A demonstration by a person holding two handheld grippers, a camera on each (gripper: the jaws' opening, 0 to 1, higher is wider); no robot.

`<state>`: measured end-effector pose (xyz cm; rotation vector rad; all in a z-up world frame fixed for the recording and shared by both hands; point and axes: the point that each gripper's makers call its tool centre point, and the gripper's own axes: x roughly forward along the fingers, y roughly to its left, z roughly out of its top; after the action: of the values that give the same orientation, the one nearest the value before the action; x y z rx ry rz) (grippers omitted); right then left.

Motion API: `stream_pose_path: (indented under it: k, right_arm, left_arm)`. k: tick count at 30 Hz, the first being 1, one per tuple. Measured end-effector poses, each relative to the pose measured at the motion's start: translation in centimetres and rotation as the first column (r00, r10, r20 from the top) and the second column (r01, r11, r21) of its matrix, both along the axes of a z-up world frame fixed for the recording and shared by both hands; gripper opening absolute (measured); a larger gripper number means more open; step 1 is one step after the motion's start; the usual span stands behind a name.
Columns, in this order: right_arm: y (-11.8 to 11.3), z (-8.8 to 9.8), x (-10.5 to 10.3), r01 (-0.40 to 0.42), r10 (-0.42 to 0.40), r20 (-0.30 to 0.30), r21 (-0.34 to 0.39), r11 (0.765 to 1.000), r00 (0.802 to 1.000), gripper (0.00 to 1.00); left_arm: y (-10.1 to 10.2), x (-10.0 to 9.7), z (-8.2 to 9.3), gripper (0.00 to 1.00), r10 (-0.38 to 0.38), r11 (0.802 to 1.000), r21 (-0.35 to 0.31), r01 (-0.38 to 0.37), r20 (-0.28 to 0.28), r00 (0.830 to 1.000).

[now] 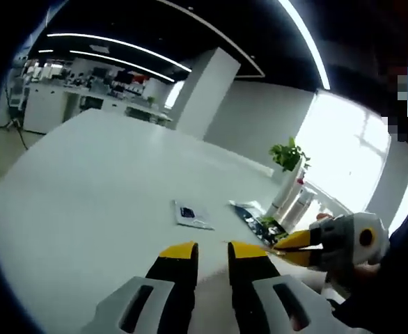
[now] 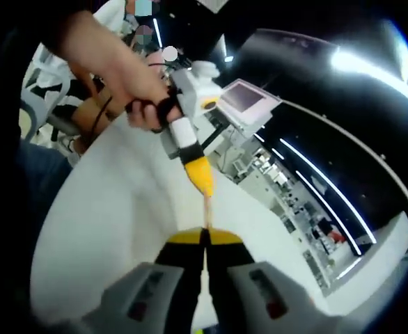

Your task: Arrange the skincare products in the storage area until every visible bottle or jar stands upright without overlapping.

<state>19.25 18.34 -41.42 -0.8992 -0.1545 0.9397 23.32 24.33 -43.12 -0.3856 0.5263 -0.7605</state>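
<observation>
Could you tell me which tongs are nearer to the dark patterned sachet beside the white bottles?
Right. The right tongs are closed on the sachet's edge. The left tongs hover open beside it, not touching.

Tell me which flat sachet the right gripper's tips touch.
The dark sachet, nearer the bottles; the right gripper meets its corner, while the blue-and-white sachet lies apart.

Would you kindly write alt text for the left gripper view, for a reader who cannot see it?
The left gripper, jaws slightly apart and empty, points across a large white table. The right gripper reaches in from the right near a flat dark packet, two pale bottles and a small green plant.
</observation>
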Motion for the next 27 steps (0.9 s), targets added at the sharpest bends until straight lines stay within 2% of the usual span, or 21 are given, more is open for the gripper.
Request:
stream_pose_path:
  k: [4,7,9,13,18,21,27]
  right_arm:
    - [-0.2,0.4,0.0,0.005,-0.005,0.018,0.004,1.0,1.0,0.0]
    - [-0.4,0.8,-0.1,0.002,-0.002,0.037,0.01,1.0,0.999,0.0]
    - [-0.7,1.1,-0.2,0.01,-0.009,0.075,-0.012,1.0,0.997,0.0]
    - [-1.0,1.5,-0.7,0.001,0.003,0.13,-0.033,0.999,0.992,0.0]
    - [-1.1,1.6,-0.8,0.005,0.008,0.168,-0.079,0.997,0.986,0.0]
    - [-1.0,1.8,-0.9,0.0,0.014,0.181,-0.077,0.997,0.983,0.0]
    - [-0.6,2.1,-1.5,-0.026,0.051,0.229,-0.111,0.993,0.972,0.0]
  left_arm:
    - [-0.4,-0.1,0.3,0.17,-0.008,0.999,-0.033,0.008,-0.002,1.0]
    - [-0.9,-0.5,1.1,0.19,-0.03,0.995,-0.1,0.029,-0.011,0.999]
    - [-1.0,-0.5,1.6,0.22,-0.032,0.99,-0.138,0.029,-0.02,0.999]
    - [-1.2,-0.7,1.7,0.22,-0.04,0.988,-0.148,0.036,-0.026,0.999]
    - [-1.6,-1.0,2.4,0.24,-0.051,0.977,-0.208,0.041,-0.042,0.998]
    - [-1.8,-1.0,2.6,0.28,-0.055,0.971,-0.237,0.038,-0.064,0.996]
    - [-2.7,-1.7,2.9,0.29,-0.091,0.954,-0.296,0.056,-0.108,0.99]
